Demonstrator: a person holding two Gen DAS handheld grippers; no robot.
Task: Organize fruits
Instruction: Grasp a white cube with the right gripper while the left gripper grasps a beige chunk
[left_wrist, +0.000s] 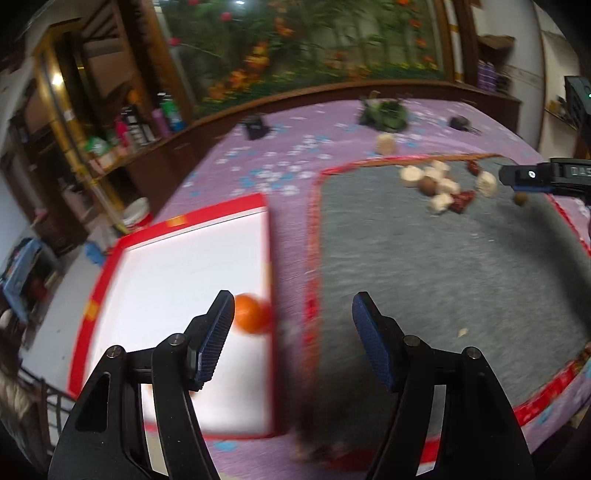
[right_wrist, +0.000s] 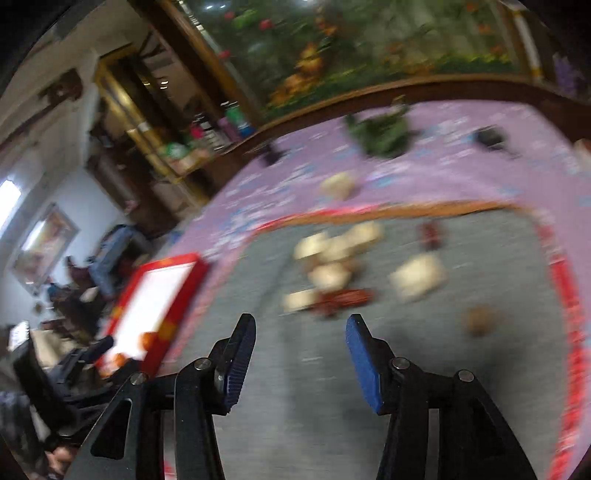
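Note:
An orange fruit (left_wrist: 253, 314) lies in the white tray with a red rim (left_wrist: 110, 266), close to its right wall. My left gripper (left_wrist: 293, 314) hangs open over the gap between tray and grey mat, nothing between its fingers. On the grey mat (left_wrist: 443, 266) a cluster of pale pieces (left_wrist: 439, 182), dark red fruits (left_wrist: 463, 201) and a round brown fruit (left_wrist: 427, 184) lies at the far end. My right gripper (right_wrist: 301, 334) stands open and holds nothing over the mat, short of the pale pieces (right_wrist: 332, 254) and red fruits (right_wrist: 343, 299). A brown fruit (right_wrist: 480, 321) lies to its right.
The mat has a red border (left_wrist: 314, 236) and lies on a purple flowered cloth (left_wrist: 258, 162). A green leafy bundle (left_wrist: 386, 114), a pale piece (left_wrist: 386, 143) and dark small objects (left_wrist: 460, 122) lie beyond it. Shelves with bottles (left_wrist: 162, 114) stand at the left. The other gripper (left_wrist: 532, 177) shows at right.

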